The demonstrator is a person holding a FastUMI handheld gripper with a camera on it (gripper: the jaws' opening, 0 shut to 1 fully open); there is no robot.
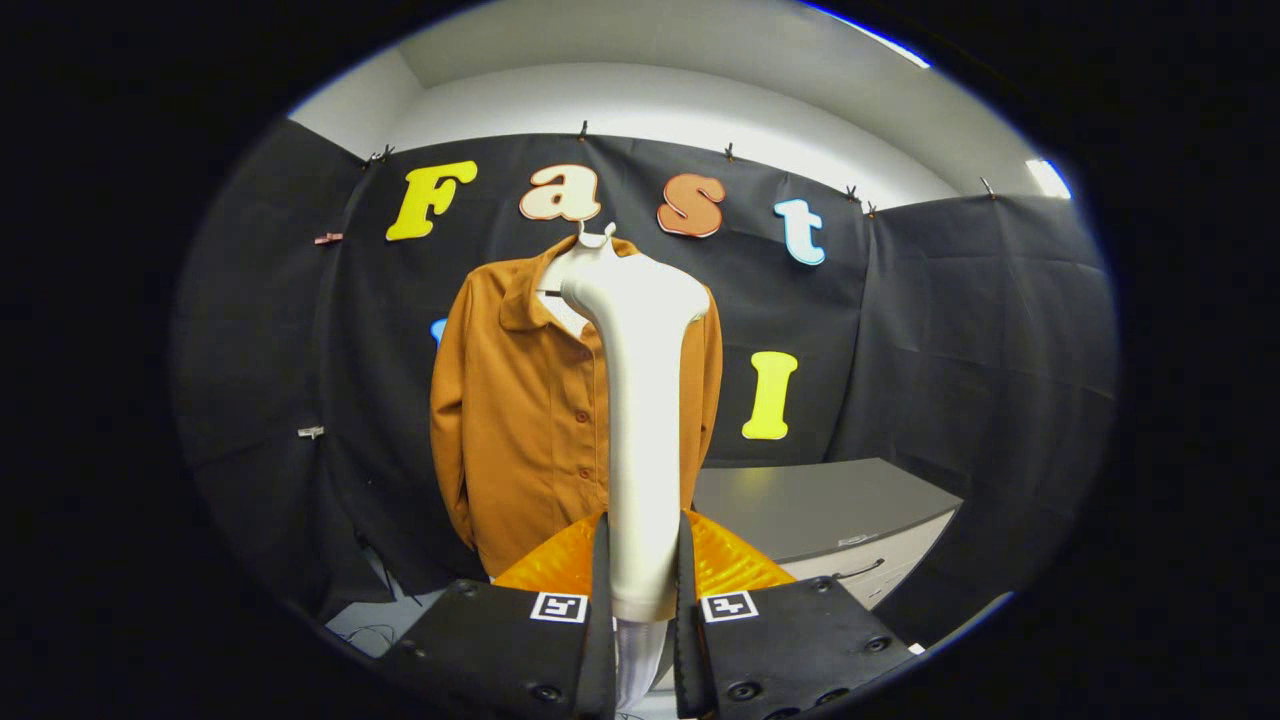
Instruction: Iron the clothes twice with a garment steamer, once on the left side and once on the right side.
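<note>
The smooth white plastic garment steamer (640,420) stands upright between the tongs (640,610), its handle pinched on both sides by the two fingers and its bent head reaching up toward 12 o'clock. Just beyond it hangs the rust-orange button-front shirt (520,420) with a collar, on a pale hanger (597,238) against the black cloth wall; the head overlaps the collar in this view, though whether it touches the fabric I cannot tell. From the steamer the shirt's bigger visible part spreads toward 9 o'clock. At 4 o'clock, farther back, sits a grey surface (810,505) with a drawer beneath it.

My judgement is that the steamer is gripped and raised at the shirt's top, ready for a pass. The next move calls for drawing the head down one side of the placket, keeping it close to the cloth.
</note>
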